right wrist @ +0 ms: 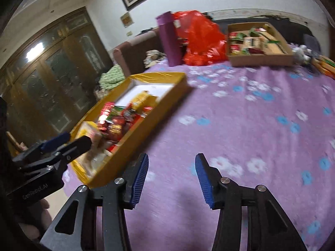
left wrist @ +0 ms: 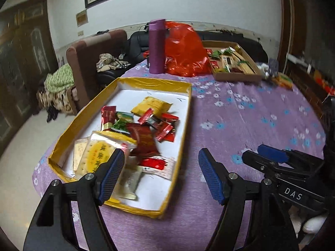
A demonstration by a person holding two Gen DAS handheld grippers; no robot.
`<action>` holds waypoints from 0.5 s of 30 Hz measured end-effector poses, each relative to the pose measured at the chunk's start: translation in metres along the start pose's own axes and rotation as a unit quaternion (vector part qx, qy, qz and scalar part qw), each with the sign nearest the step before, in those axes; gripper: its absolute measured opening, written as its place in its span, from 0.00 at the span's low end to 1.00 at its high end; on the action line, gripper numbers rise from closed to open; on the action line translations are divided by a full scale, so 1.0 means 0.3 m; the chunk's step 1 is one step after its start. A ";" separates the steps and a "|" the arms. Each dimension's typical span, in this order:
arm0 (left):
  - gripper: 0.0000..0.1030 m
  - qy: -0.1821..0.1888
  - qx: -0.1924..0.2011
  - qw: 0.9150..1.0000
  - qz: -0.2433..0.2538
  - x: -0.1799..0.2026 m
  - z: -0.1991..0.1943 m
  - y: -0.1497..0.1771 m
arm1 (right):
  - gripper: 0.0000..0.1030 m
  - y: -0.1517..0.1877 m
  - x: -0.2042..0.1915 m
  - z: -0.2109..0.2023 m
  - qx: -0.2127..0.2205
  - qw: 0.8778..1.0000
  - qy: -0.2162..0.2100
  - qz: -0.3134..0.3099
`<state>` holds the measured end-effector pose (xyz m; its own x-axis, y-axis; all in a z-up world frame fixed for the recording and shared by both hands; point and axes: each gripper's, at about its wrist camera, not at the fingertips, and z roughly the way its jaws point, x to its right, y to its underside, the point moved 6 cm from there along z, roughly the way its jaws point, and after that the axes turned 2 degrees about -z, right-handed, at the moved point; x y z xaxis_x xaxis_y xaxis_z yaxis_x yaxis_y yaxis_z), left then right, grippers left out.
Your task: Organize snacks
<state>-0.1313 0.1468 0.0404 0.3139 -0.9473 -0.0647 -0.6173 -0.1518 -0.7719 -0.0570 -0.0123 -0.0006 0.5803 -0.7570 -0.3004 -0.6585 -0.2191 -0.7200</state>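
Note:
A yellow-rimmed tray (left wrist: 184, 113) with a white floor holds several wrapped snacks (left wrist: 144, 129): red, green and yellow packets and clear cracker packs. It also shows in the right wrist view (right wrist: 146, 123). My left gripper (left wrist: 161, 175) is open and empty, low over the tray's near right corner. My right gripper (right wrist: 171, 177) is open and empty over the purple cloth, right of the tray. A brown cardboard box (left wrist: 236, 77) of more snacks stands at the table's far side; it also shows in the right wrist view (right wrist: 261, 59).
A purple flask (left wrist: 156, 46) and a red plastic bag (left wrist: 184, 52) stand behind the tray. The purple flowered tablecloth (left wrist: 251, 113) covers a round table. Loose items (left wrist: 280, 77) lie by the far right edge. A sofa and cabinet are beyond the table's left.

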 end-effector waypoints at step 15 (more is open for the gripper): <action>0.74 -0.011 -0.026 1.000 0.014 0.077 0.023 0.020 | 0.50 0.028 -0.003 -0.022 0.004 1.000 0.005 -0.020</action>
<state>-0.1228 0.1259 0.0300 0.3123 -0.9447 -0.1002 -0.6617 -0.1406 -0.7364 -0.0662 -0.0175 -0.0021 0.6012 -0.7539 -0.2649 -0.6306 -0.2441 -0.7367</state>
